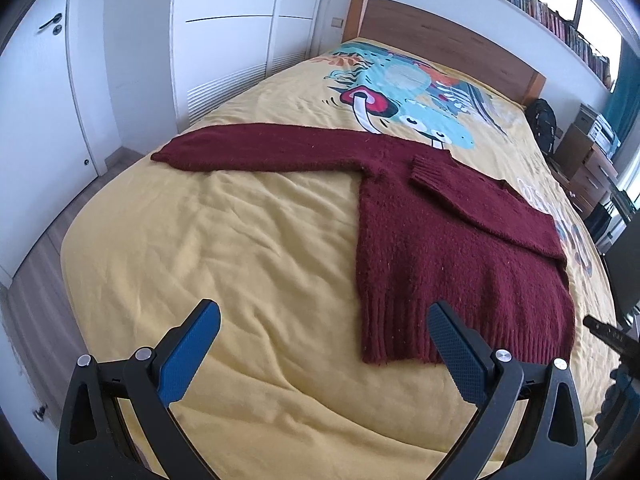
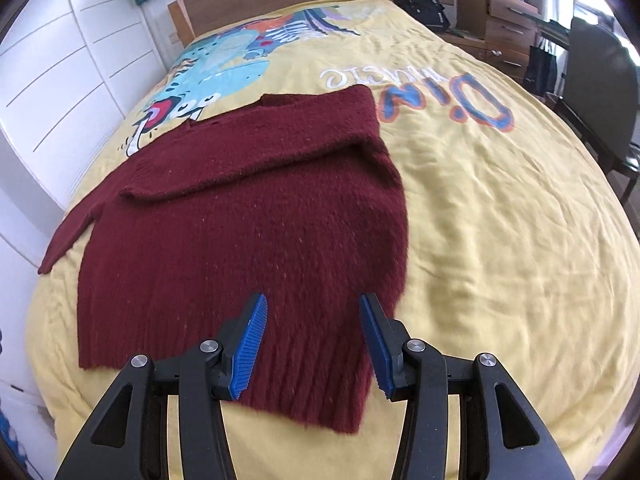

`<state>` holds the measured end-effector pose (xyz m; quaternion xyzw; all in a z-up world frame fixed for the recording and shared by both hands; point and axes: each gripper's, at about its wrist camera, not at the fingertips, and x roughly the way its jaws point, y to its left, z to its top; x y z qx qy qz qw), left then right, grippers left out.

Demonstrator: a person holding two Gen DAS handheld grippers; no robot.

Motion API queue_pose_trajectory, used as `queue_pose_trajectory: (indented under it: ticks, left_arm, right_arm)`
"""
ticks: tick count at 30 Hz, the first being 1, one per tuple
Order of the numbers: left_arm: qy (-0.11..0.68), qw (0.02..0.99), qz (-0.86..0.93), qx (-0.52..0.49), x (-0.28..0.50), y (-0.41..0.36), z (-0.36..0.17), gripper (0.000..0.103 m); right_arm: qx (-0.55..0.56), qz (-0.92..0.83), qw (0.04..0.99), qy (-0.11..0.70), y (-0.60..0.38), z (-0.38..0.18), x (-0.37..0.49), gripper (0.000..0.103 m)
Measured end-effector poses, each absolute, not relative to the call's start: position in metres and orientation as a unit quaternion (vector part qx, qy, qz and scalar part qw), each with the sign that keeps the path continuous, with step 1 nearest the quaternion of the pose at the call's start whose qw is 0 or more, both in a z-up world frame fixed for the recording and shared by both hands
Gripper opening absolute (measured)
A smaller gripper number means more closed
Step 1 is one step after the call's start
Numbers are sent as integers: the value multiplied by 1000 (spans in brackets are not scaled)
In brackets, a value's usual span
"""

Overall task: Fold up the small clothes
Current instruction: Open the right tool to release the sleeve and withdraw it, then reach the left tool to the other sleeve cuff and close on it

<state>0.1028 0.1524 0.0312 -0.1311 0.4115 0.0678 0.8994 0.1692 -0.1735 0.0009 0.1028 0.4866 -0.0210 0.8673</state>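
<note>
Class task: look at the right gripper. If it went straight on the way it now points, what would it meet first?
Most likely the maroon sweater. The right gripper is open and points over the ribbed hem, which lies between its fingers. Depth is unclear, so the exact contact point cannot be told; the yellow bedspread lies beneath.

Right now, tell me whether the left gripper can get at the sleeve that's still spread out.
Probably yes. The left gripper is open and holds nothing, and only bare yellow bedspread lies between it and the outstretched sleeve. The sleeve lies flat and uncovered, further up the bed to the left.
</note>
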Motion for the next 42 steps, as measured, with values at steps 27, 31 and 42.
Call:
queue_pose_trajectory:
  ticks: [27,31,42]
  left_arm:
    - [447,861,99,-221,208,268,-24,102]
    - [449,852,112,-246,239,303,-35,102]
    - [428,793,148,-408,287,415,-79,101]
  right_arm:
    - [92,-51,857,505,-179,-16,168,50]
    - [94,-53,854,509,-181,-20,172,50]
    - [87,-68,845,523,-184,-28,185,50]
